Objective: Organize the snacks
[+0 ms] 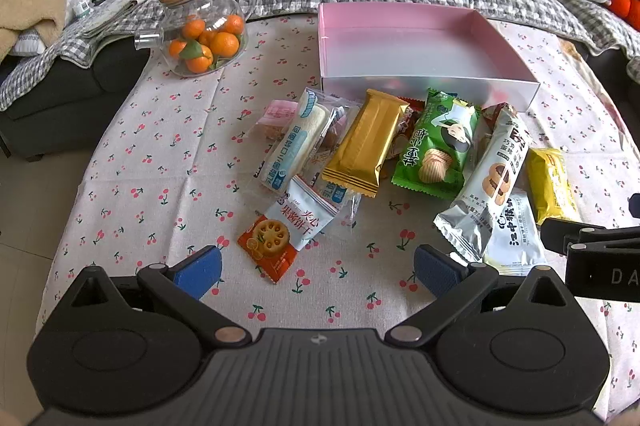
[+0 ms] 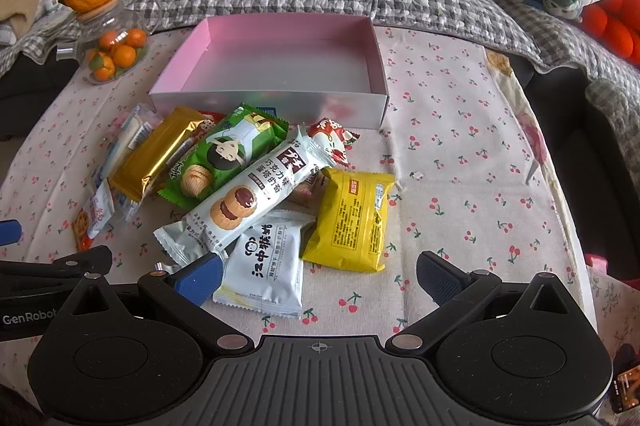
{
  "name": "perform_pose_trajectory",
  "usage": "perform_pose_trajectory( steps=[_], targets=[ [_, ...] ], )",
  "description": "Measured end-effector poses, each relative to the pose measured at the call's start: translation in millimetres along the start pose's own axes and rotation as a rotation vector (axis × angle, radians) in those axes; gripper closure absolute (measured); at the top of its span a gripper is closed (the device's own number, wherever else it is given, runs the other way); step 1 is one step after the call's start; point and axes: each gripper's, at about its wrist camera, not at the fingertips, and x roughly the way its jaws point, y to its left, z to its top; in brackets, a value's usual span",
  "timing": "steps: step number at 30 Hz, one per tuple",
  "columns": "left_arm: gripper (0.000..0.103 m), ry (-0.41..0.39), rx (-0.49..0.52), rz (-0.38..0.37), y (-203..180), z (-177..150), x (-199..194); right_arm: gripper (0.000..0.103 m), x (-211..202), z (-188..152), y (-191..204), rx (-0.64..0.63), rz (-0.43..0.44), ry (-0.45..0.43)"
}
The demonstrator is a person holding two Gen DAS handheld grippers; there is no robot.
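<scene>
— Looking at the pink box point(image 2: 276, 66), I see nothing in it at all. Has any sorting begun?

— By my reading, no. Every snack lies loose in a heap on the surface point(image 1: 160, 154), just in front of the box's near wall. Nothing is done yet; the whole pile is left to move.

— What is in the heap?

— A gold bar point(image 1: 362, 142), a green packet point(image 1: 438, 142), a long silver biscuit pack point(image 2: 244, 194), a yellow packet point(image 2: 352, 222), a white packet point(image 2: 266, 266) and an orange-and-white biscuit packet point(image 1: 280, 234) at the near left. More small wrappers sit underneath; they are half covered, so I cannot count them fairly.

— And the tools?

— The left tool point(image 1: 318, 268) has its fingers spread wide with nothing between them, low over the surface, just short of the orange-and-white packet. The right tool point(image 2: 318, 276) is likewise spread and empty; the white packet lies between its blue pads point(image 2: 200, 276), and the left pad seems to touch the end of the silver pack, though the lens bends things there.

— So which goes first?

— The white packet looks the likeliest for the right side. The teapot of oranges point(image 1: 200, 34) stands well apart and seems no part of the job.
</scene>
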Motion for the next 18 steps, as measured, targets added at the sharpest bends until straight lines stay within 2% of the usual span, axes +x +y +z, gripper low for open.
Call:
perform_pose_trajectory(
  steps=[18],
  targets=[
    [0.000, -0.003, -0.001, -0.010, 0.6, -1.6, 0.1, 0.000, 0.3, 1.8, -0.5, -0.006, -0.008, 0.015]
  ],
)
